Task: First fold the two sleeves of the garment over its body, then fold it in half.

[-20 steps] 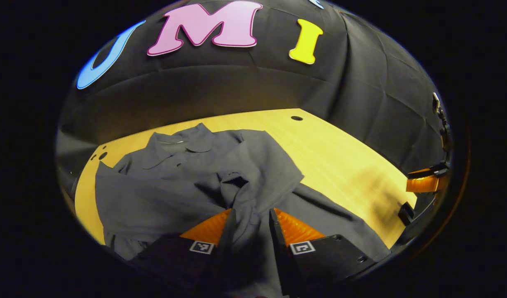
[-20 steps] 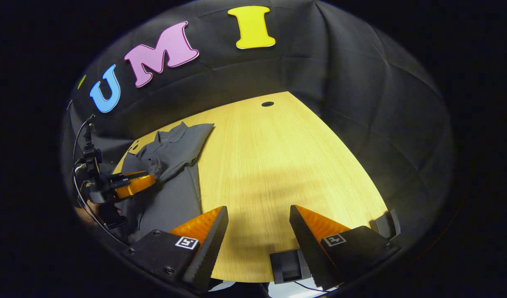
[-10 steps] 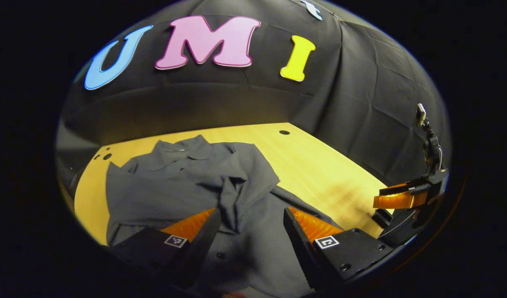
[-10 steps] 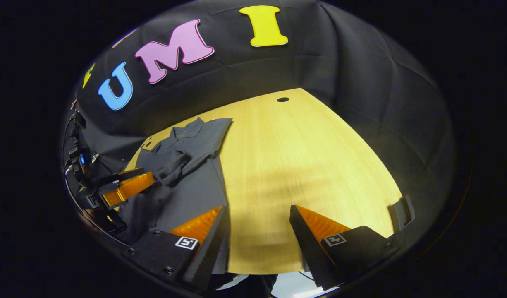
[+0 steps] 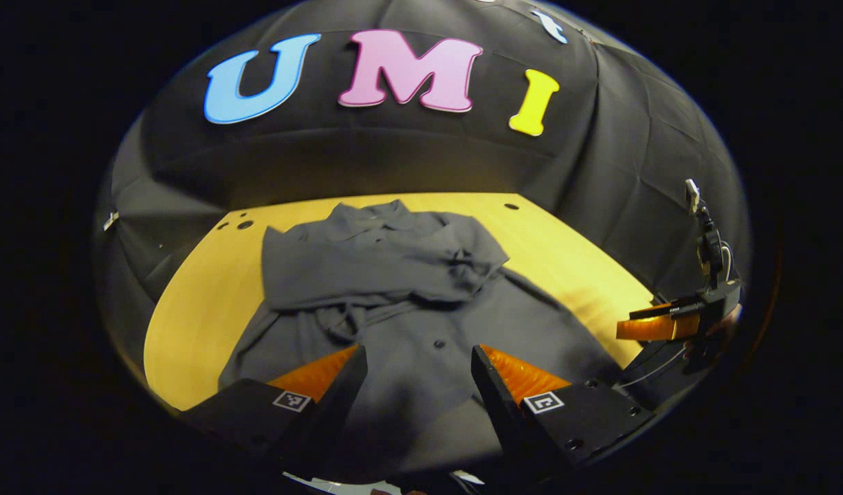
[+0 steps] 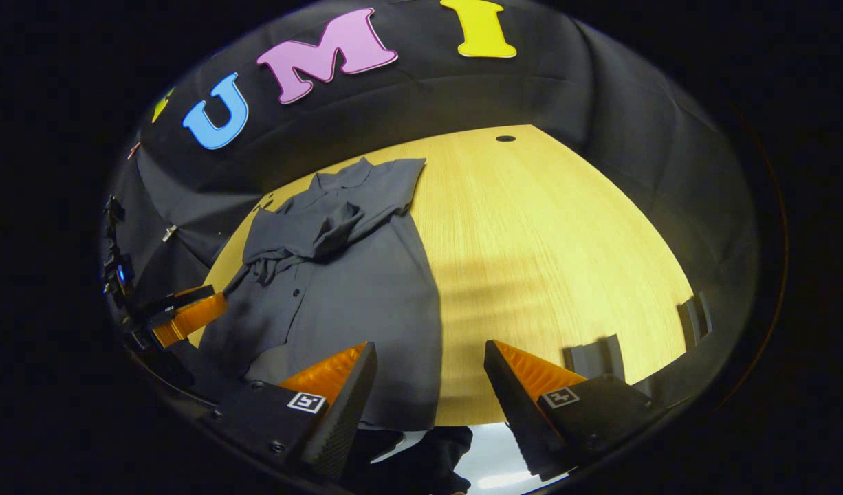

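Observation:
A dark grey button-up shirt lies flat on the yellow wooden table, collar at the far end. Both sleeves are laid across its chest in a rumpled band. My left gripper hangs open over the shirt's lower body near the hem, holding nothing. In the right gripper view the shirt lies to the left. My right gripper is open above the near table edge, its left finger over the shirt's hem corner. Each gripper shows in the other's view: right gripper, left gripper.
The table is bare wood to the right of the shirt, with a cable hole at its far end. Two dark brackets sit at the near right edge. Small holes mark the far left corner. Black cloth walls surround the table.
My left gripper opened and let go of the sleeve, which now rests on the chest, then drew back to the hem. My right gripper pulled back too, toward the shirt's near corner.

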`<state>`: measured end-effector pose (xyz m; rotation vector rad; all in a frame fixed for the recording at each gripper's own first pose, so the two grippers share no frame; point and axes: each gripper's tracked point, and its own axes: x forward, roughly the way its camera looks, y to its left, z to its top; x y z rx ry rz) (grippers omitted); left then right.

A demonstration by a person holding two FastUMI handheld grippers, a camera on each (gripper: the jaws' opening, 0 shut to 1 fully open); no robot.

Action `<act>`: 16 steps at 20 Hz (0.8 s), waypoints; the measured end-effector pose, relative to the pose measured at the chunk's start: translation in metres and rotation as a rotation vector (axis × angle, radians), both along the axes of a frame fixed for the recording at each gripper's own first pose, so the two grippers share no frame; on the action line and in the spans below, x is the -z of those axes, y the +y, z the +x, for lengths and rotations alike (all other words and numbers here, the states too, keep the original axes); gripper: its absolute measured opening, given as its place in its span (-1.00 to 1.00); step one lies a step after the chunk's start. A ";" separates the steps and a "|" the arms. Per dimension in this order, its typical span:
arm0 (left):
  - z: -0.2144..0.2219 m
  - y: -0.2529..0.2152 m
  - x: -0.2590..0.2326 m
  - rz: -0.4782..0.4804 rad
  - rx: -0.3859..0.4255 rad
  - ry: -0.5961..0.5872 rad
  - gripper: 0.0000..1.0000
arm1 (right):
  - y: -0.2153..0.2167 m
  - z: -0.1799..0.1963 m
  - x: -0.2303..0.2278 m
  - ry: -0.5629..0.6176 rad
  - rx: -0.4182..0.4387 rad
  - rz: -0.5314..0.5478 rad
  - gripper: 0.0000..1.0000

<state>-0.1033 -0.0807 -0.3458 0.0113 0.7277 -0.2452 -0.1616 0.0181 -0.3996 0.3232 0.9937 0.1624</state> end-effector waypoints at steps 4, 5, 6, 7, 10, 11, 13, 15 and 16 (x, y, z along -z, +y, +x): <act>-0.020 0.070 0.015 0.070 -0.097 0.042 0.93 | 0.010 -0.008 0.012 0.050 0.014 -0.027 0.95; -0.025 0.089 0.018 0.089 -0.122 0.053 0.92 | 0.013 -0.009 0.015 0.060 0.015 -0.030 0.95; -0.031 0.106 0.022 0.105 -0.142 0.068 0.93 | 0.015 -0.011 0.016 0.067 0.016 -0.035 0.94; -0.036 0.122 0.027 0.123 -0.161 0.082 0.92 | 0.018 -0.013 0.018 0.074 0.013 -0.038 0.94; -0.054 0.164 0.044 0.179 -0.204 0.132 0.93 | 0.021 -0.019 0.024 0.096 0.004 -0.061 0.95; -0.060 0.173 0.049 0.184 -0.212 0.151 0.93 | 0.022 -0.020 0.025 0.101 0.007 -0.063 0.95; -0.068 0.180 0.059 0.176 -0.217 0.187 0.93 | 0.024 -0.023 0.027 0.111 0.011 -0.069 0.94; -0.072 0.188 0.066 0.181 -0.217 0.209 0.93 | 0.026 -0.026 0.031 0.118 0.008 -0.076 0.95; -0.074 0.191 0.069 0.176 -0.226 0.223 0.93 | 0.029 -0.029 0.032 0.123 0.006 -0.077 0.94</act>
